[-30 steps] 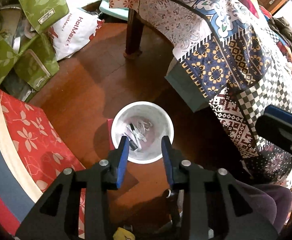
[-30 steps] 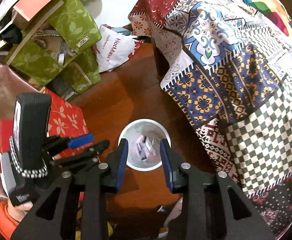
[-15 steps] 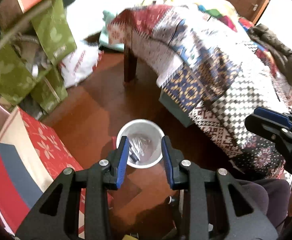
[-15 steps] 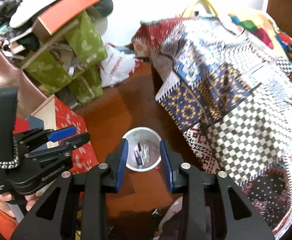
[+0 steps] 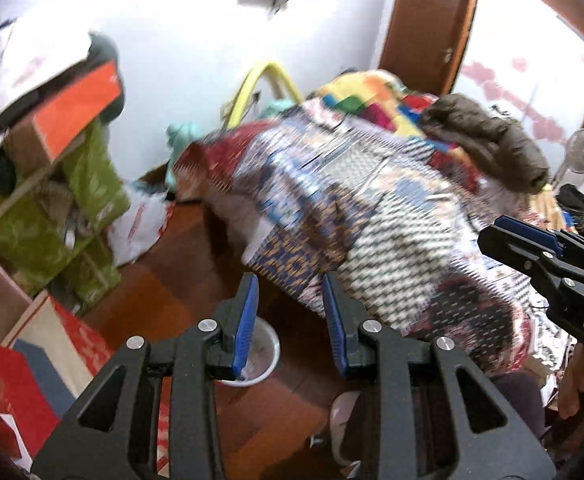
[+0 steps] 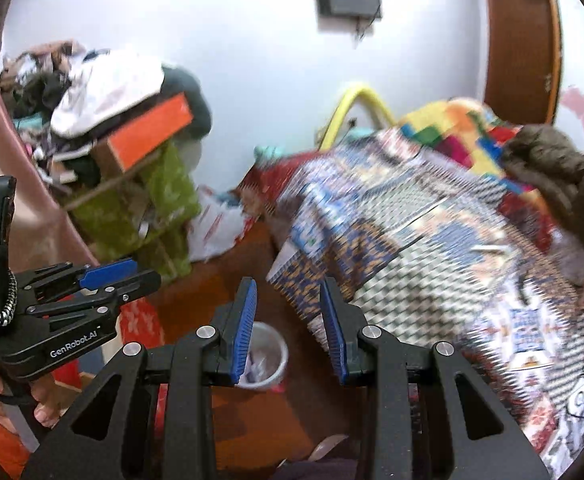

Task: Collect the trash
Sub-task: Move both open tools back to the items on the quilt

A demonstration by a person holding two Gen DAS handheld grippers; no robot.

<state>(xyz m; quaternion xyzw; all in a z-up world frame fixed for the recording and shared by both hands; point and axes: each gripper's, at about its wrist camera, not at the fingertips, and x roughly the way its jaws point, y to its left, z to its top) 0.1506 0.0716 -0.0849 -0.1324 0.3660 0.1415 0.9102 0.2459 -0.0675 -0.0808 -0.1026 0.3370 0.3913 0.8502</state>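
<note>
Left wrist view: left gripper (image 5: pixel 290 320) and right gripper (image 6: pixel 288 320) are held above white bin (image 5: pixel 266 354), fingers parted, nothing pinched.

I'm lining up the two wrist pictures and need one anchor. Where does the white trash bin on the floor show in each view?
Left wrist: the white trash bin sits low, left of centre, partly hidden behind the left gripper's left finger.
Right wrist: the bin sits low, just left of centre, between the right gripper's fingers.
Shared landmark: the orange box atop the green stack, upper left in both.
</note>
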